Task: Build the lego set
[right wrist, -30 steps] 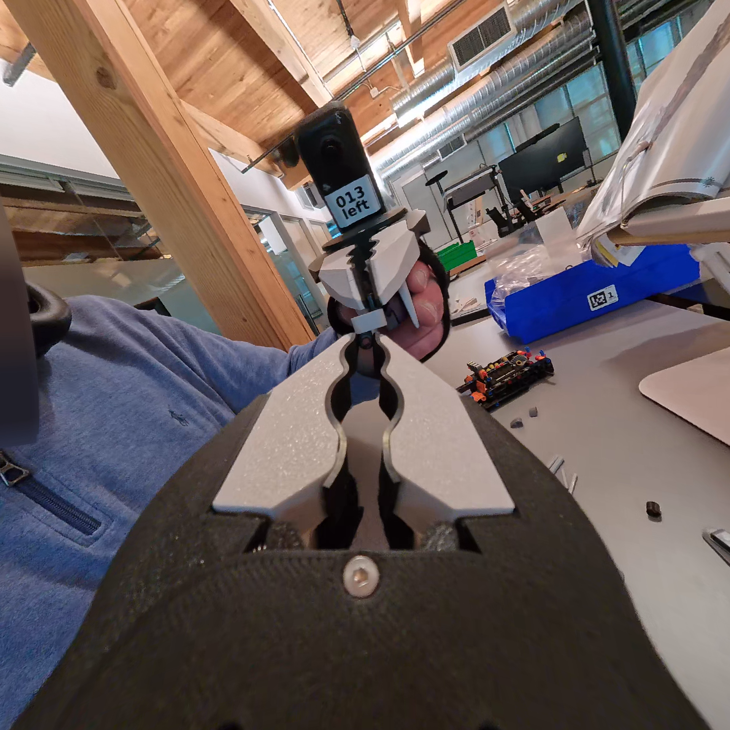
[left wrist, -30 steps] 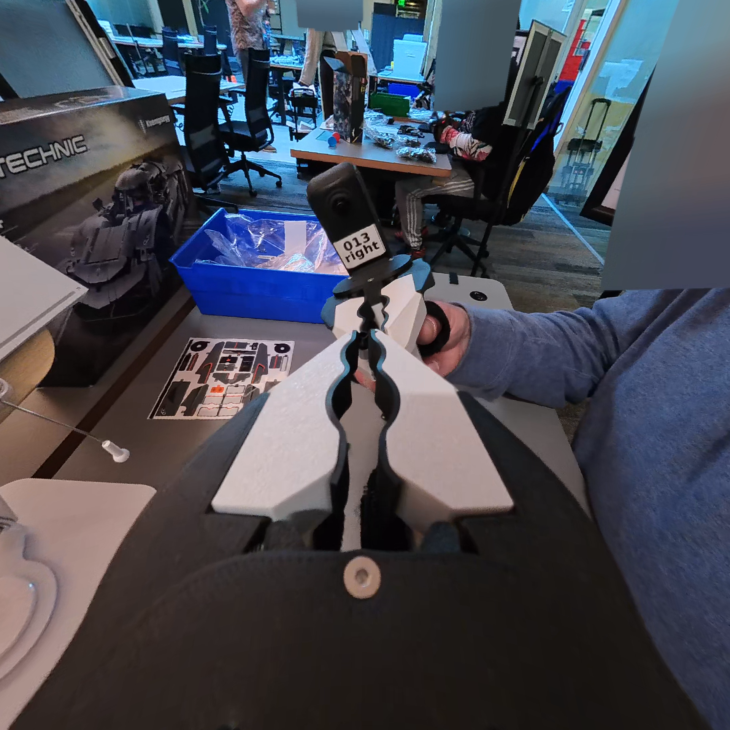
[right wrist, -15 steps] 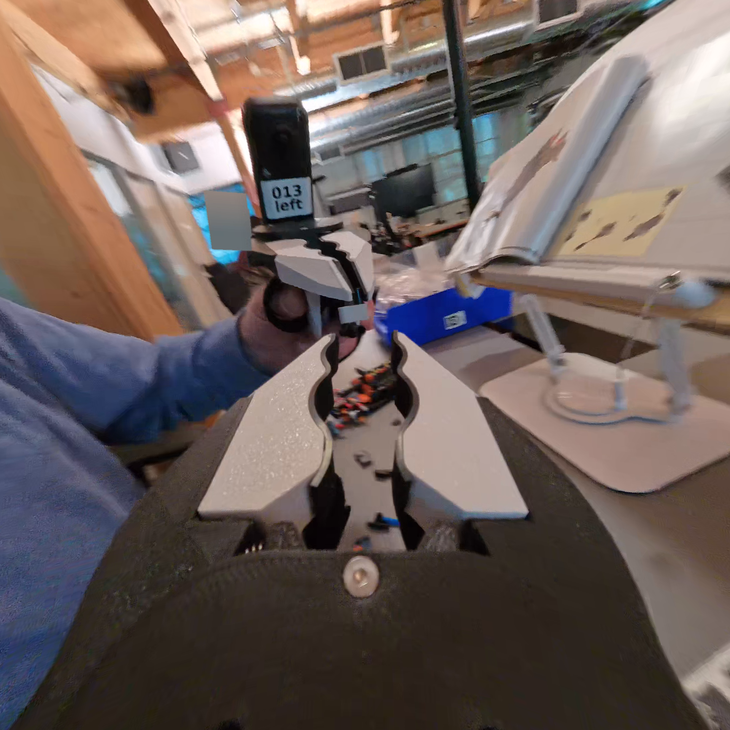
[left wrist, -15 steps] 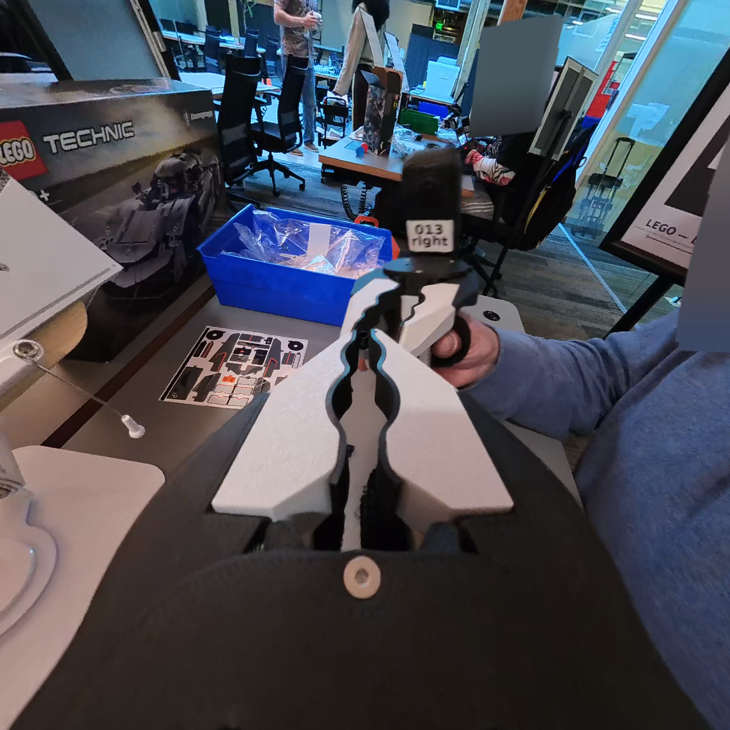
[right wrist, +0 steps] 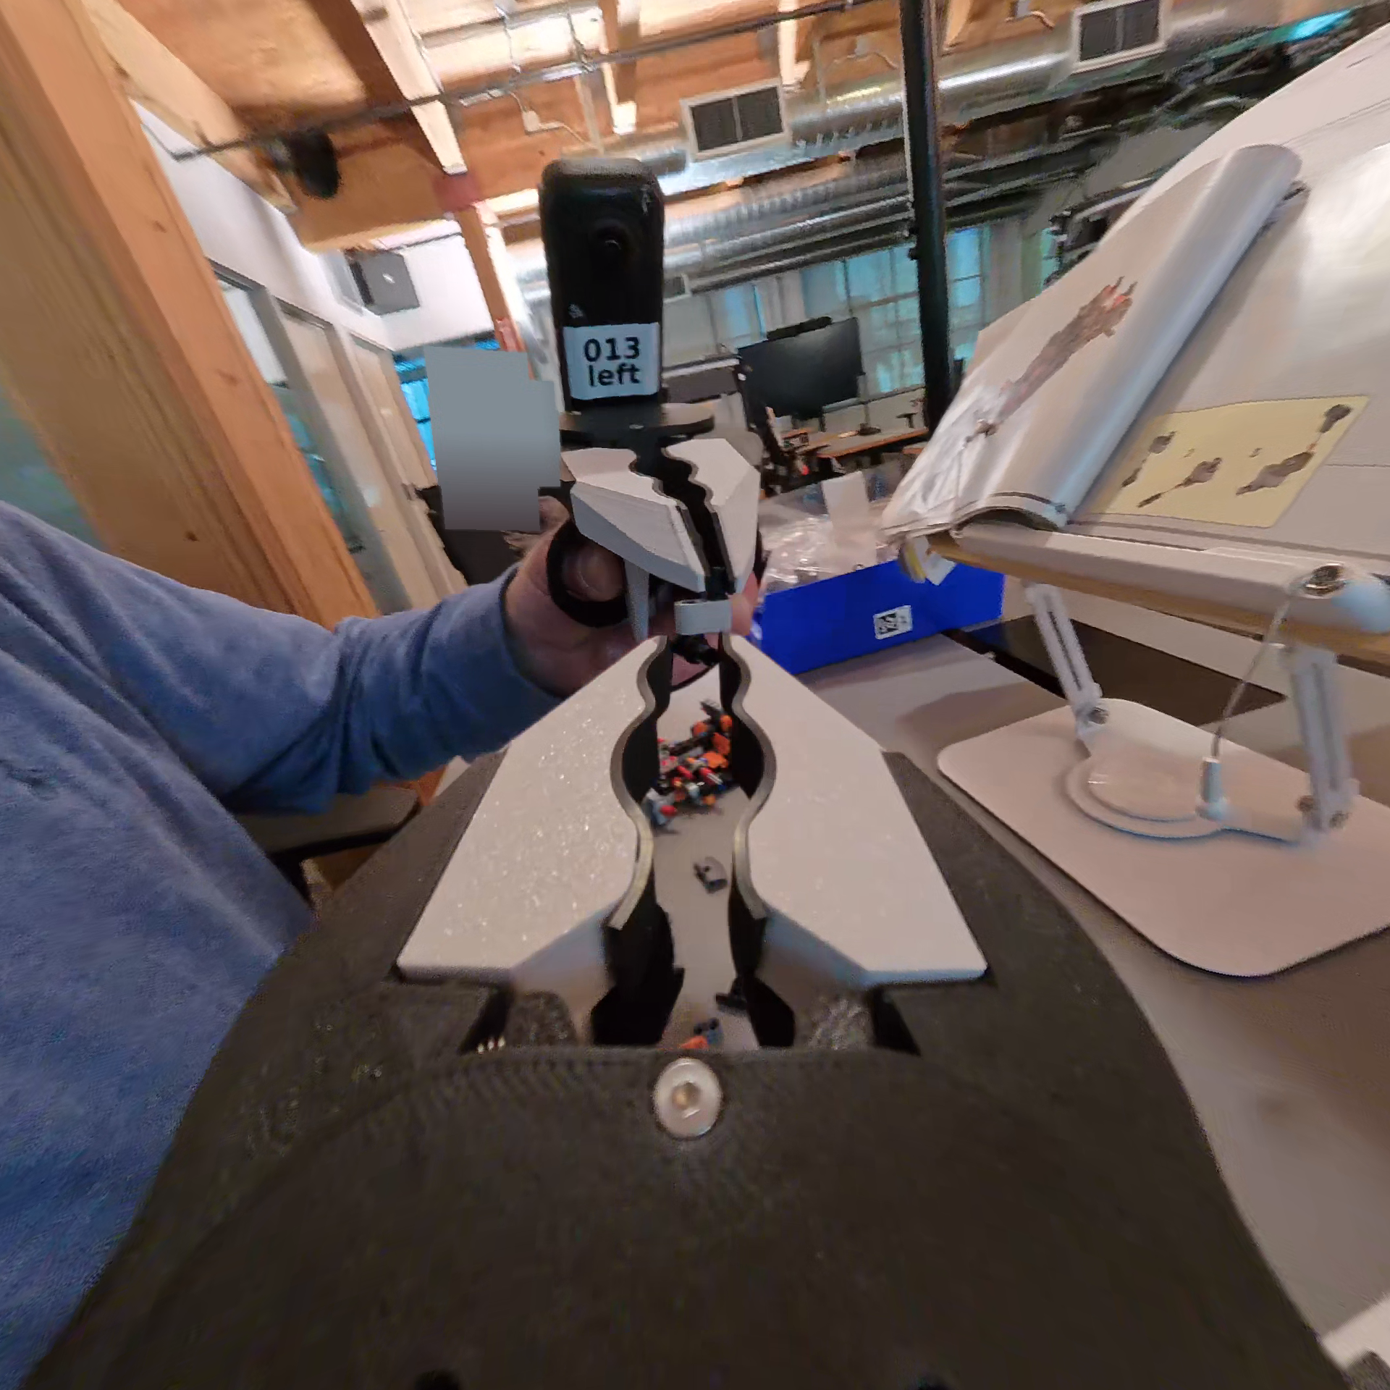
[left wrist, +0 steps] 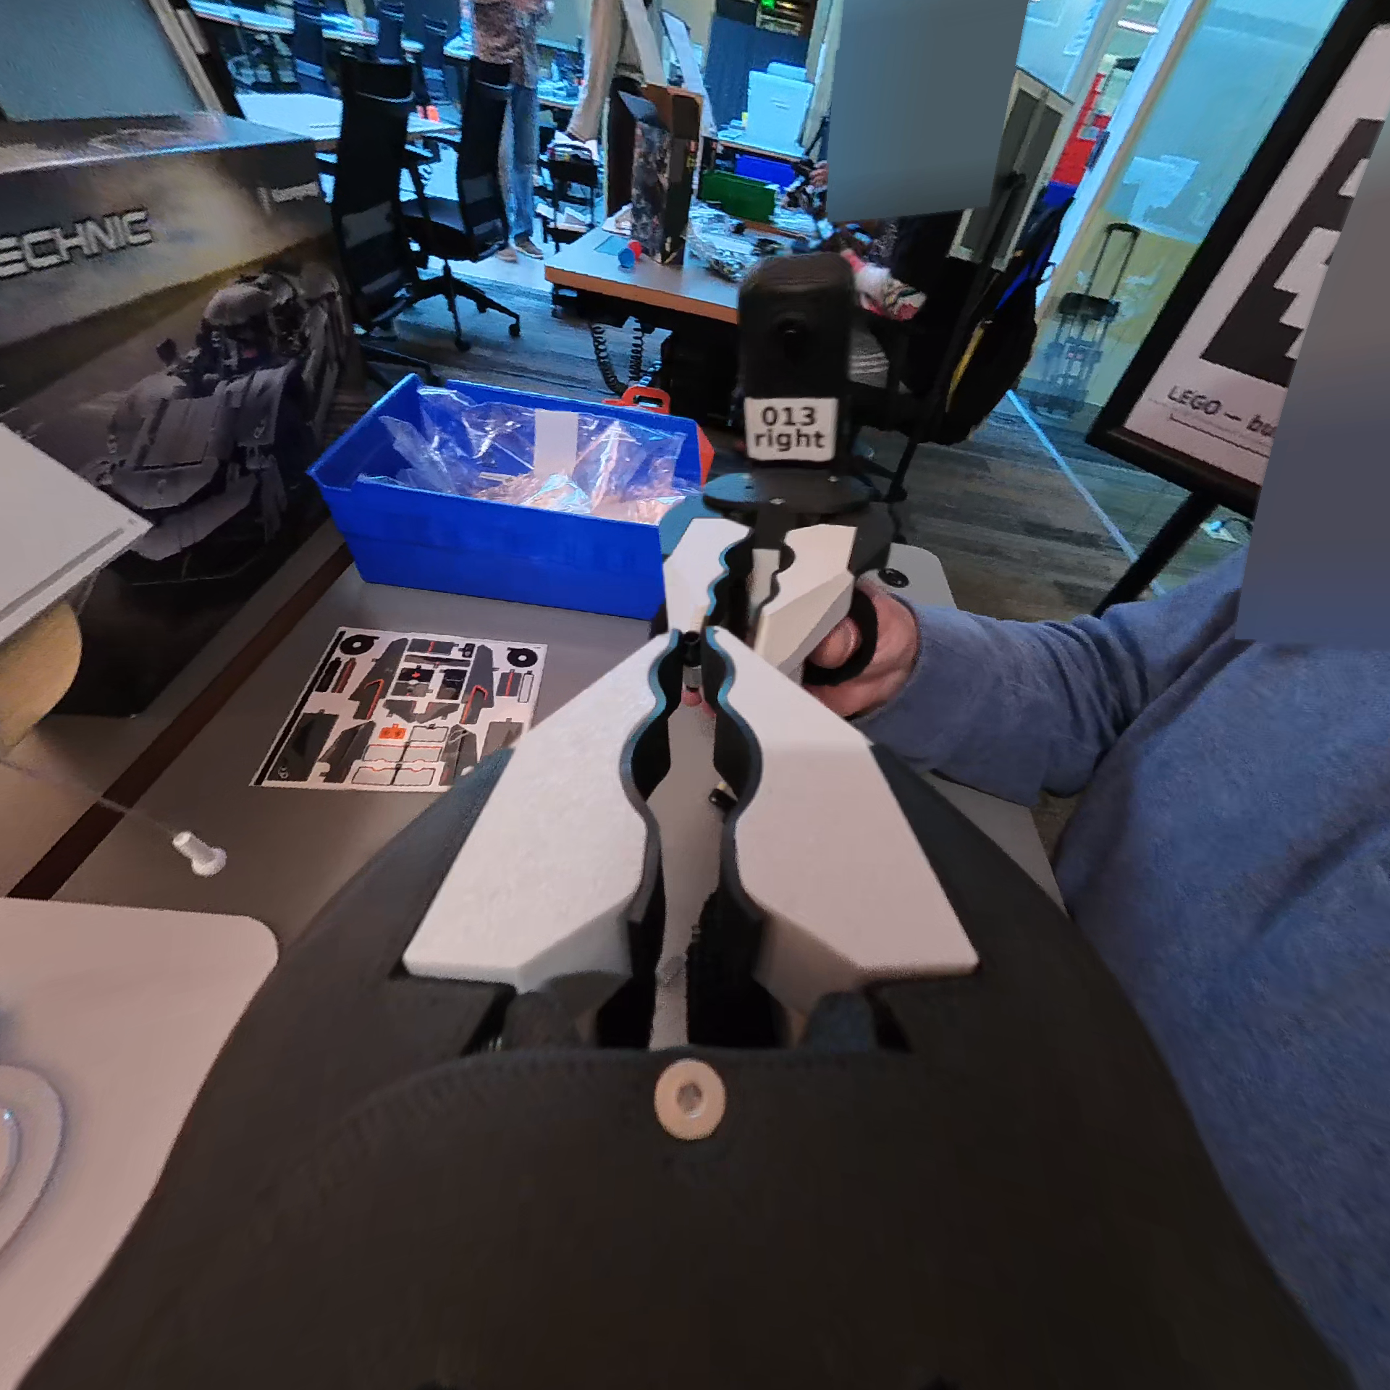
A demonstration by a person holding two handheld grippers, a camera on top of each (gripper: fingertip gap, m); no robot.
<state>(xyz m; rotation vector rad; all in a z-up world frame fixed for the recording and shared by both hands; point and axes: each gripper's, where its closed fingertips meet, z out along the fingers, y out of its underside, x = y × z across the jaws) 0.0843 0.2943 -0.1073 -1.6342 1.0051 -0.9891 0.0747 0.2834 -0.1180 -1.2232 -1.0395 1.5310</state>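
Observation:
My left gripper (left wrist: 690,656) is shut on a small light grey lego piece (left wrist: 690,669) with a black pin on it, held up above the table. The same piece (right wrist: 703,613) shows in the right wrist view, sticking out of the left gripper's tips. My right gripper (right wrist: 693,653) faces it tip to tip, just under the piece, jaws a narrow gap apart with nothing clearly between them. It also shows in the left wrist view (left wrist: 741,602). A partly built black and orange lego assembly (right wrist: 696,760) lies on the grey table (left wrist: 316,827) below.
A blue bin (left wrist: 511,526) with clear bags stands at the back, a sticker sheet (left wrist: 406,707) in front of it, the set's box (left wrist: 165,376) at left. An open instruction book (right wrist: 1091,421) rests on a white stand (right wrist: 1166,865). Loose small pieces (right wrist: 707,872) lie near the assembly. Both grippers' tips are close together, under 4 cm apart.
My right gripper opened wider half a second ago and has narrowed again. Both grippers have tilted down towards the table and stay tip to tip.

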